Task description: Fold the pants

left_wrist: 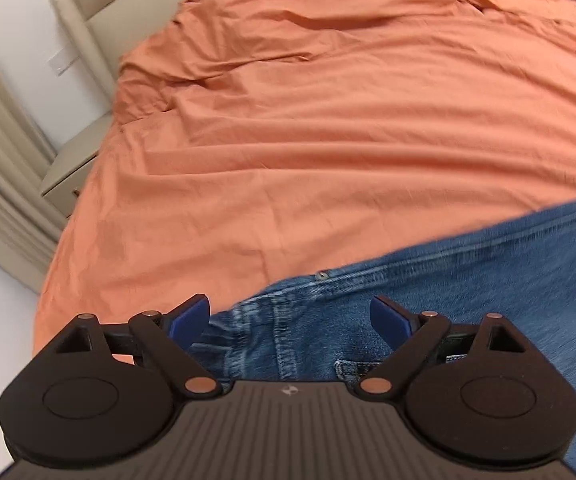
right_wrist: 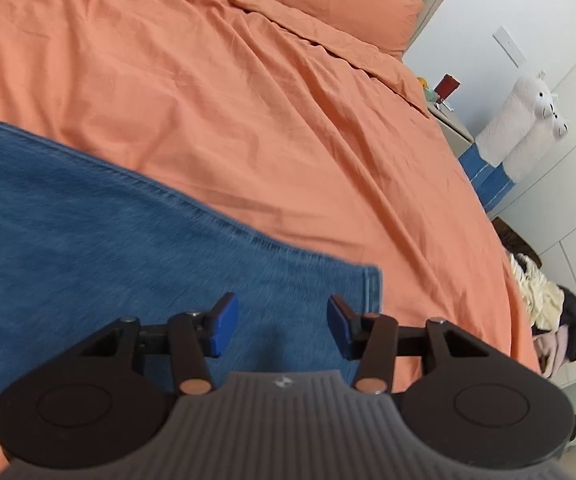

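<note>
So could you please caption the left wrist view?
Open left gripper above the jeans waistband on an orange bedspread.

Both grippers: black linkage arms, copper-coloured rivets, blue pads (left_wrist: 387, 316), ribbed grey housings

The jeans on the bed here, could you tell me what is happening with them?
A person holds a gripper in each hand above blue jeans lying on an orange bedspread. The left gripper is open over the waistband end, the right gripper open over the hem end. Neither grips the denim yet.
</note>
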{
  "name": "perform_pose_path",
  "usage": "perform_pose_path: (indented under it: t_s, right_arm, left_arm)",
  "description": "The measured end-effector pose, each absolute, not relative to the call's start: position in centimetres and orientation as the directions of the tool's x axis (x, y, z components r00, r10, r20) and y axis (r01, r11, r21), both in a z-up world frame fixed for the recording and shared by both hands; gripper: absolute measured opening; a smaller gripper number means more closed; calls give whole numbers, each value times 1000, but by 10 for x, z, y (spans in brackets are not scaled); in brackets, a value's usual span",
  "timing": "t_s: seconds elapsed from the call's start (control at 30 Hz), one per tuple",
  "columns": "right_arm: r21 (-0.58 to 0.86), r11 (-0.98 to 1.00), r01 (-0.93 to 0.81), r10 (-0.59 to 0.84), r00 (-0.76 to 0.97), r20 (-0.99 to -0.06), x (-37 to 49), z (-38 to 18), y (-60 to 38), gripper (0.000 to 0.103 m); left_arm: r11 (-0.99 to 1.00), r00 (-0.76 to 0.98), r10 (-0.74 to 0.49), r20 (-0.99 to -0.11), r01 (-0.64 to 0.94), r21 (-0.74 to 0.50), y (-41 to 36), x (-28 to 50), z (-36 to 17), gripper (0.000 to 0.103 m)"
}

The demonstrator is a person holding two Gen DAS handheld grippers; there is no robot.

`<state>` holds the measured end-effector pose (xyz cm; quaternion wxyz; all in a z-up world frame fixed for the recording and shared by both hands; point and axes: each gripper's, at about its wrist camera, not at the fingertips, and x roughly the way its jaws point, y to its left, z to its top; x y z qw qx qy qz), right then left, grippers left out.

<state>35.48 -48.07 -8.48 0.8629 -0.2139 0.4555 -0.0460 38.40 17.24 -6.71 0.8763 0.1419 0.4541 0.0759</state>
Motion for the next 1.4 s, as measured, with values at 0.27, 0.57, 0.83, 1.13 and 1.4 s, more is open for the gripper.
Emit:
perform_pose_path:
  t_s: [0.27, 0.57, 0.83, 1.13, 1.4]
  right_arm:
    - [-92, 995, 25, -90, 574, -814, 286, -72, -499, 46]
    - [323, 897, 301, 60, 641, -765, 232, -91, -558, 40]
    - [475, 716, 512, -27, 700, -714, 228, -86, -643, 37]
    - [541, 610, 578, -10, 689, -724, 265, -137, -676, 16]
    - [466, 773, 430, -52, 775, -629, 260, -78, -665, 0]
  left_arm:
    - [963, 598, 172, -783, -268, 6, 249, 303, -46, 88]
    - [701, 645, -23, -764, -535, -472, 332, 225, -129, 88]
    - [523, 721, -70, -690, -563, -640, 341, 240, -165, 78]
    - [629, 624, 81, -777, -637, -445, 319, 263, -153, 40]
    - [718, 518, 196, -832, -654, -238, 307, 288, -136, 28]
